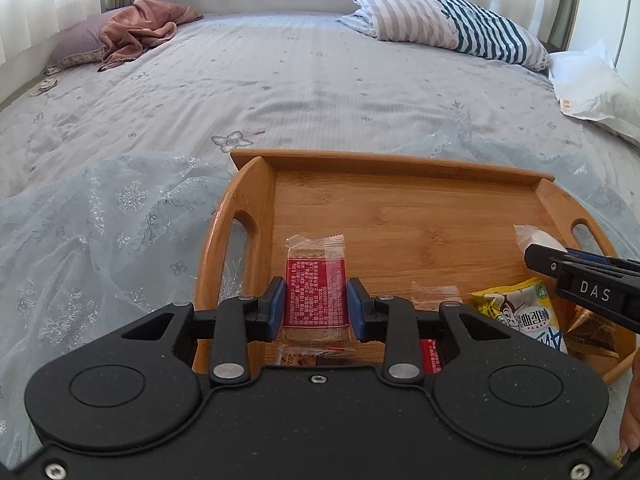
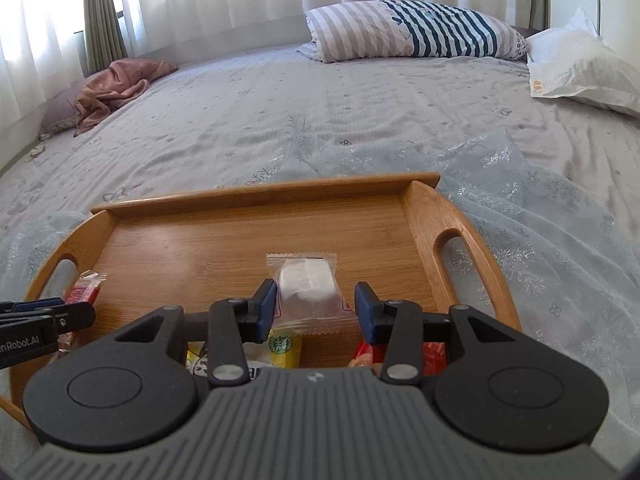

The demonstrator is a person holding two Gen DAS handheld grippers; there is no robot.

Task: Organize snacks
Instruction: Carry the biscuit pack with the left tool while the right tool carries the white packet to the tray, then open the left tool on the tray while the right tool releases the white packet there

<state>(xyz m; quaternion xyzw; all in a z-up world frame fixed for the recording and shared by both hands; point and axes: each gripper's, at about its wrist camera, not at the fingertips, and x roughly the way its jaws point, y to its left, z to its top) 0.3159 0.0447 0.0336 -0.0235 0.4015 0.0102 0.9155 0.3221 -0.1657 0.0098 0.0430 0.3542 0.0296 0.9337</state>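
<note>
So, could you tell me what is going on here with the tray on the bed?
A person is sorting snacks on a wooden tray that sits on a bed, with a gripper in each hand. The left gripper has its fingers on either side of a red-labelled snack bar, apparently touching it. The right gripper is open around a clear packet with a white snack, with a gap on its right side. A yellow packet and other snacks lie at the tray's near edge.

L gripper (image 1: 315, 304) astride red snack (image 1: 315, 292) on tray (image 1: 400, 216)
</note>
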